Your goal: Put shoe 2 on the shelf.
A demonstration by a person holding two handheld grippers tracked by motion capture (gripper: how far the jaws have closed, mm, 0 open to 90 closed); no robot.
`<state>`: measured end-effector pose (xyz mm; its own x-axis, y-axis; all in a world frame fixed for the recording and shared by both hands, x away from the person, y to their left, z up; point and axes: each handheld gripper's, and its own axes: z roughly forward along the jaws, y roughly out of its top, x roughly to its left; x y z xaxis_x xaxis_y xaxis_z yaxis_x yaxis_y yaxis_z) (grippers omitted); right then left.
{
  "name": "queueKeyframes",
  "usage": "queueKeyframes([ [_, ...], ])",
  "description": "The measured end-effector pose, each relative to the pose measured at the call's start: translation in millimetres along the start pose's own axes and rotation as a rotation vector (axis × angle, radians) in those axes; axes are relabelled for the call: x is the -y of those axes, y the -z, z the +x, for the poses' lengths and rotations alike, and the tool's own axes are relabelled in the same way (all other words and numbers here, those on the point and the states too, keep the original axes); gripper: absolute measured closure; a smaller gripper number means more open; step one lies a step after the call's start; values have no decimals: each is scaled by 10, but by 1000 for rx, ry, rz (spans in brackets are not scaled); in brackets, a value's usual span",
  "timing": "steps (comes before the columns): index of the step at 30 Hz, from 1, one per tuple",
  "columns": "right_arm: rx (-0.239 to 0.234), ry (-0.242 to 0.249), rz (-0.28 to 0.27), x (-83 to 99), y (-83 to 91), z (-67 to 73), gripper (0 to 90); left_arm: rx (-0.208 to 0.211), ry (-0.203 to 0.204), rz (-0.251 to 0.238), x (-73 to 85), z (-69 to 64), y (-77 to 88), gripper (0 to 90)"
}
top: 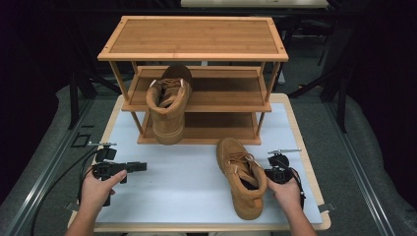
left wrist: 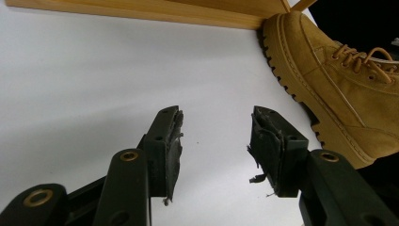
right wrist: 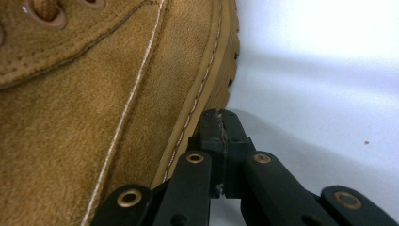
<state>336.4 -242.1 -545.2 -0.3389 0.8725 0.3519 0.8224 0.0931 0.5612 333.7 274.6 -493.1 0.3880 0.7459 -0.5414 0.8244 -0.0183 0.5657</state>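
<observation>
A tan boot (top: 242,176) lies on the white bench (top: 187,182), toe toward the wooden shoe rack (top: 194,73). The right gripper (right wrist: 221,120) sits just beside its sole, jaws closed on nothing. A second boot (top: 168,105) stands on the rack's lower shelves. The left gripper (left wrist: 214,136) hovers well apart, jaws wide and empty

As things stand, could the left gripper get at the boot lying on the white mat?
Probably yes. The left gripper is open and points across bare white mat toward the boot, with nothing between them. The right gripper sits shut against the boot's far side.
</observation>
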Motion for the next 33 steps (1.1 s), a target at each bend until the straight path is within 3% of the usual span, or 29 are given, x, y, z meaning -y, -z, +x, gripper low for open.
queueKeyframes([
  [1, -13, -13, -9, 1, 8, -11, 900, 0, 0, 0, 0, 5, 2, 527],
  [2, 11, -12, 0, -2, 33, -17, 888, -2, 1, -3, 1, 10, 5, 527],
  [7, 117, 9, 14, -55, 230, 21, 647, -5, 5, -9, 3, 25, 20, 527],
  [10, 200, 56, 11, -138, 417, 123, 551, 4, 2, -7, 2, 23, 16, 532],
  [12, 199, 76, 20, -194, 531, 185, 534, 6, -2, -12, 1, 18, 18, 538],
  [14, 245, 112, 20, -260, 649, 287, 522, 2, -5, -19, 1, 12, 26, 542],
  [15, 237, 128, 30, -288, 705, 324, 513, 0, -5, -23, 2, 10, 30, 546],
  [18, 287, 151, 30, -329, 803, 455, 523, 4, -2, -30, 9, -2, 48, 562],
  [19, 242, 152, 38, -345, 845, 479, 536, 4, -3, -35, 11, -7, 57, 576],
  [21, 229, 165, 30, -377, 910, 558, 601, 13, 7, -35, 10, -9, 64, 582],
  [22, 190, 148, 63, -403, 942, 584, 617, 15, 8, -35, 11, -11, 68, 588],
  [24, 222, 139, 97, -443, 974, 665, 632, 12, 6, -35, 15, -14, 69, 590],
  [26, 180, 155, 118, -491, 1020, 715, 631, 12, 7, -34, 17, -17, 69, 591],
  [27, 218, 160, 118, -511, 1034, 760, 632, 11, 6, -36, 17, -18, 70, 591],
  [28, 181, 161, 130, -541, 1056, 776, 642, 11, 7, -37, 17, -19, 72, 591],
  [30, 210, 161, 131, -586, 1090, 831, 643, 11, 6, -40, 16, -20, 78, 590],
  [31, 155, 151, 151, -621, 1122, 840, 644, 10, 6, -41, 17, -19, 81, 590],
  [32, 175, 138, 145, -631, 1128, 862, 644, 6, 7, -41, 19, -20, 87, 590],
  [33, 162, 112, 165, -656, 1152, 886, 645, 5, 7, -44, 20, -19, 89, 590],
])
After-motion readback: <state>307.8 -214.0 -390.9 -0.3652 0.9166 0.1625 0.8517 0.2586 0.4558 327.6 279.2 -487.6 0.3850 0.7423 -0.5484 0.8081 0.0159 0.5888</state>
